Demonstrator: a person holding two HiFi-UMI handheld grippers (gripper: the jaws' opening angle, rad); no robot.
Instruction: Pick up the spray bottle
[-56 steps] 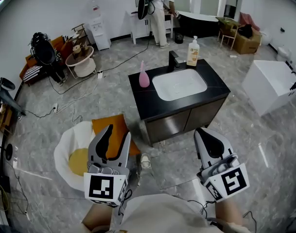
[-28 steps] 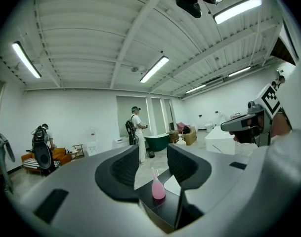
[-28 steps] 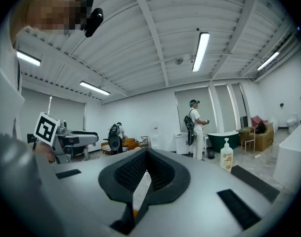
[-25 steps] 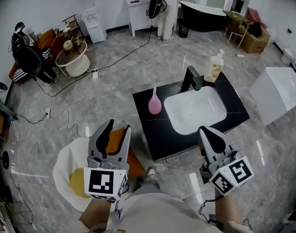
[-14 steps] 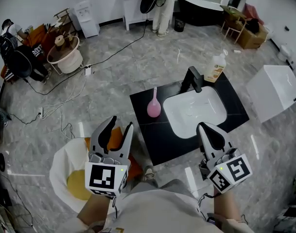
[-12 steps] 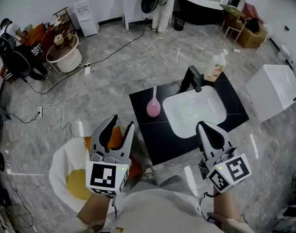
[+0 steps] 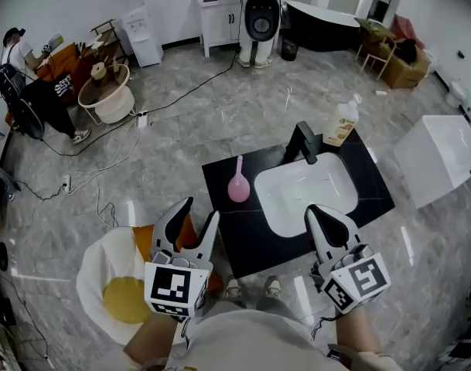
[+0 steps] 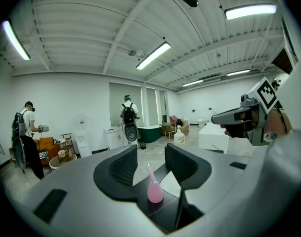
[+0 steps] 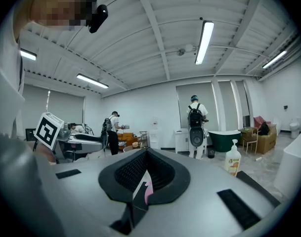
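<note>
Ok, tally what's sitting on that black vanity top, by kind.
Bottles: 2 (pink teardrop-shaped plastic spray bottle, pale plastic pump bottle with orange label)
Black metal faucet: 1
White sunken sink basin: 1
Total: 4

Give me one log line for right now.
phase: pre-grasp | left gripper: open, empty | right gripper: shut, empty | pink spray bottle: upright on counter, beside sink, untouched

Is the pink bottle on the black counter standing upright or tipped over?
Upright. The pink bottle stands on its round base on the black counter, with its thin nozzle pointing up.
</note>
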